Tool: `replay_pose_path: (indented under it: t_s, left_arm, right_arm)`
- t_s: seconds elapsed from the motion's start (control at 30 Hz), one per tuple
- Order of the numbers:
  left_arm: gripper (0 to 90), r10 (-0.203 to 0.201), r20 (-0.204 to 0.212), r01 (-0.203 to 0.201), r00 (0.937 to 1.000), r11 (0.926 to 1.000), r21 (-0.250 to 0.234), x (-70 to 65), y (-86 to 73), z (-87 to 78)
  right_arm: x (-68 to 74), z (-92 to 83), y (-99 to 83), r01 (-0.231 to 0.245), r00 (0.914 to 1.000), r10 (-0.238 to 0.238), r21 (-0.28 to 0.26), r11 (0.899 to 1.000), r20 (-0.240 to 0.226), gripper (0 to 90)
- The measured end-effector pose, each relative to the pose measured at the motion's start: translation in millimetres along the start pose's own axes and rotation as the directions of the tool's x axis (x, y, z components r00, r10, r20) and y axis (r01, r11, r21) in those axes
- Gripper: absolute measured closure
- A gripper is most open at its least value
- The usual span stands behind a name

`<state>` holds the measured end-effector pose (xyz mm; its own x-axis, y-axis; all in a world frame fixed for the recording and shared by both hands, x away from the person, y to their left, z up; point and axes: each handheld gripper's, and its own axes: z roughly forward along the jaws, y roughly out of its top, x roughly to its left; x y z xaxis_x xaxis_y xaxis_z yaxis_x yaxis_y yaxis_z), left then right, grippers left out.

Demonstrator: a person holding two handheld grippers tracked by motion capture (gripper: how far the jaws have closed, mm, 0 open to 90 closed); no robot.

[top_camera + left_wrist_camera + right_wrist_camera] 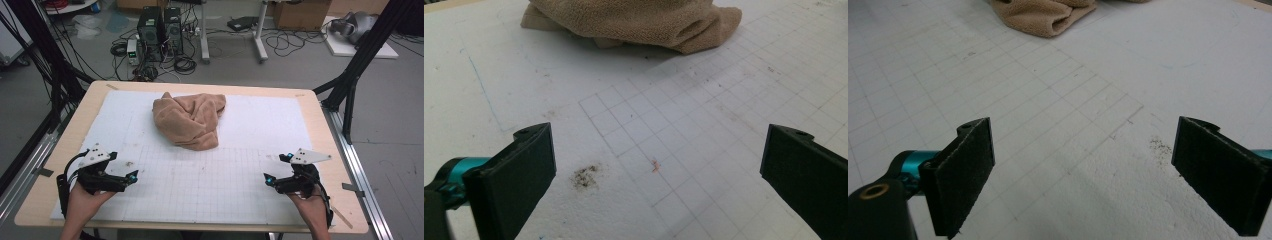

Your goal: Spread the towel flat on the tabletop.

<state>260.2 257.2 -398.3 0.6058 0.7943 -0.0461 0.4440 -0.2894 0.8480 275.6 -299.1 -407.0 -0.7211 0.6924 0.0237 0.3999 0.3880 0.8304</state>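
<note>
A crumpled tan towel (189, 120) lies in a heap on the white gridded mat (210, 180), toward the far middle of the table. My left gripper (131, 178) rests low at the near left, held by a hand, jaws pointing right toward the mat's centre. Its jaws stand wide open with nothing between them, and the towel (634, 22) lies well ahead of my left gripper (659, 165). My right gripper (272, 169) sits at the near right, pointing left. It too is open and empty, with the towel's edge (1045, 15) far ahead of my right gripper (1083, 170).
The mat covers a light wooden table (75, 130) framed by black struts. Small dark smudges mark the mat near each gripper (585, 176) (1160, 145). Computers and cables (160, 35) stand on the floor beyond the far edge.
</note>
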Motion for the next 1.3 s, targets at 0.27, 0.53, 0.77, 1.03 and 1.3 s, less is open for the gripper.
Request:
replay_pose_path:
  t_s: [0.27,0.53,0.77,1.03,1.3]
  left_arm:
    - [1.8,0.007,0.005,-0.007,1.0,0.9999,0.007,1.2,3.0,0.1]
    - [1.8,0.017,0.009,-0.017,0.9998,0.9998,0.005,-0.7,2.4,0.3]
    - [1.8,0.012,0.011,-0.012,0.9999,0.9999,0.004,-0.2,2.5,0.3]
    - [1.8,0.015,0.015,-0.015,0.9998,0.9999,0.002,0.2,3.1,0.6]
    - [1.8,0.008,0.019,-0.008,0.9998,1.0,0.001,2.2,5.1,2.6]
  right_arm:
    - [-0.1,-0.8,-0.4,-0.002,1.0,0.002,-0.004,1.0,-0.004,9.2]
    - [3.2,-2.9,0.0,0.001,1.0,-0.001,-0.01,1.0,-0.006,9.2]
    - [4.2,-0.8,6.5,0.009,0.9999,-0.009,-0.009,1.0,-0.012,9.2]
    - [5.1,10.3,23.1,0.028,0.9989,-0.028,-0.002,1.0,-0.037,9.2]
    - [-0.2,27.3,48.7,0.043,0.9971,-0.044,-0.004,0.999,-0.062,9.2]
